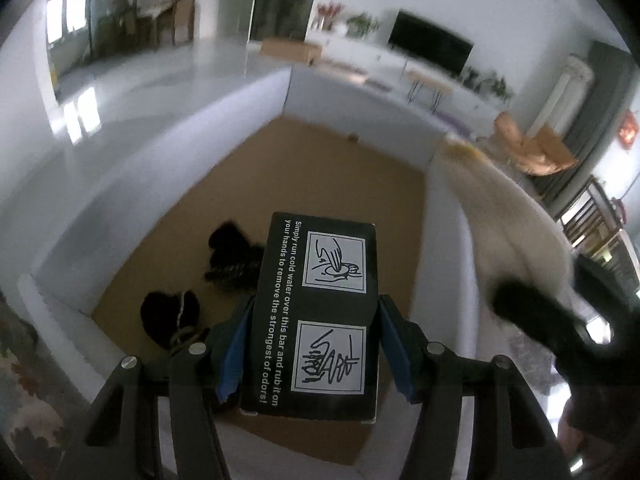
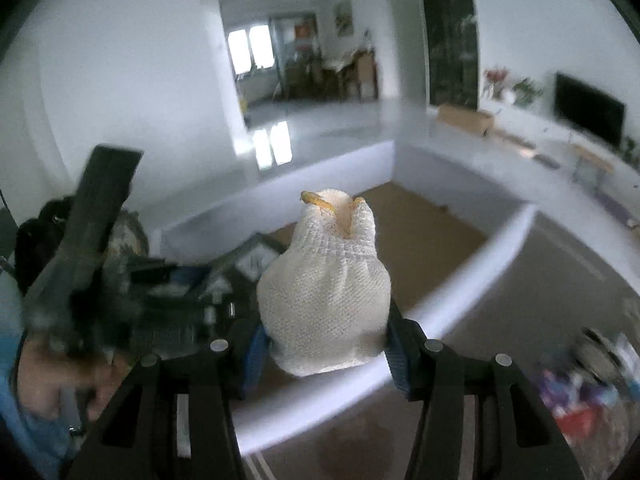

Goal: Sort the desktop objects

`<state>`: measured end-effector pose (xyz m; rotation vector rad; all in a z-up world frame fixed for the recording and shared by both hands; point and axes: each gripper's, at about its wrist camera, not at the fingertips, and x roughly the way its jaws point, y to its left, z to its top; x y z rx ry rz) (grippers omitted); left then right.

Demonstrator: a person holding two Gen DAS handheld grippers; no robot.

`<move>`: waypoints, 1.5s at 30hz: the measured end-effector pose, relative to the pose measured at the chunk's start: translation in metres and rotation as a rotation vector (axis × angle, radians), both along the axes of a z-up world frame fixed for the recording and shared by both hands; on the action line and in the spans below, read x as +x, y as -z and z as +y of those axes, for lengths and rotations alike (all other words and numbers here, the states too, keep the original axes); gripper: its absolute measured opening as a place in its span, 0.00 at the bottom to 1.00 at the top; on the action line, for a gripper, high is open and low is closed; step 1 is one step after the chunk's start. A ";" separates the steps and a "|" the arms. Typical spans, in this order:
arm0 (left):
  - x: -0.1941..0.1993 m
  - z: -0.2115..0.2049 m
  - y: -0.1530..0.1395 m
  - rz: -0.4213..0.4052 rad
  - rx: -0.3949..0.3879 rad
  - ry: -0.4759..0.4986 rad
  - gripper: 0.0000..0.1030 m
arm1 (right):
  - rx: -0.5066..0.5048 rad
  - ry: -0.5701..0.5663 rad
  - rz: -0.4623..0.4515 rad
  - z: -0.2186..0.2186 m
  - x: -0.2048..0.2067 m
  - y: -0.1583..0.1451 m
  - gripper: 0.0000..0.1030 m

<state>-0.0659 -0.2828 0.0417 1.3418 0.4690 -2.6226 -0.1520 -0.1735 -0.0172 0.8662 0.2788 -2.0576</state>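
My left gripper (image 1: 314, 344) is shut on a black printed box (image 1: 320, 308) with white drawings and text, held above a white-walled cardboard box (image 1: 160, 184) with a brown floor. Two dark small objects (image 1: 234, 256) (image 1: 170, 314) lie on that floor. The white knitted glove (image 1: 500, 216) and the right gripper's dark finger (image 1: 532, 316) show blurred at the right edge. In the right wrist view my right gripper (image 2: 324, 344) is shut on the white knitted glove (image 2: 328, 292) with a yellow cuff, over the box's near wall (image 2: 460, 280). The left gripper (image 2: 172, 308) and its black box (image 2: 256, 258) appear blurred at left.
A person's hand and blue sleeve (image 2: 24, 392) are at the lower left of the right wrist view. Colourful clutter (image 2: 592, 384) lies on the brown surface to the right of the box. A living room with a television (image 1: 430, 46) lies beyond.
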 end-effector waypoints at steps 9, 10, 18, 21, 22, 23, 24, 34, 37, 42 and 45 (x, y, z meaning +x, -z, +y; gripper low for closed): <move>0.001 -0.010 0.024 -0.088 -0.022 -0.034 0.59 | 0.097 0.060 -0.174 -0.026 -0.057 0.033 0.82; 0.001 -0.007 0.019 -0.070 -0.029 -0.030 0.59 | 0.070 0.070 -0.164 -0.020 -0.055 0.029 0.84; 0.032 0.118 -0.034 0.155 0.017 0.194 0.69 | -0.028 0.262 0.137 0.112 0.005 -0.006 1.00; 0.041 0.190 -0.031 0.210 0.063 0.372 0.95 | 0.069 0.389 0.200 0.181 0.028 0.017 1.00; 0.042 0.215 -0.021 0.207 0.079 0.431 0.99 | 0.118 0.450 0.193 0.210 0.035 0.032 1.00; 0.041 0.233 -0.012 0.195 0.078 0.467 0.99 | 0.146 0.487 0.176 0.230 0.039 0.043 1.00; 0.037 0.250 -0.001 0.174 0.063 0.494 0.99 | 0.171 0.522 0.153 0.247 0.042 0.054 1.00; -0.002 0.322 0.096 0.011 -0.072 0.517 0.99 | 0.215 0.795 -0.066 0.349 0.048 0.121 1.00; -0.005 0.327 0.099 0.023 -0.131 0.510 0.99 | 0.235 0.786 -0.083 0.345 0.039 0.124 1.00; -0.027 0.337 0.108 0.021 -0.211 0.508 1.00 | 0.219 0.778 -0.120 0.349 0.037 0.132 1.00; -0.024 0.334 0.106 0.026 -0.211 0.516 1.00 | 0.223 0.778 -0.118 0.347 0.040 0.135 1.00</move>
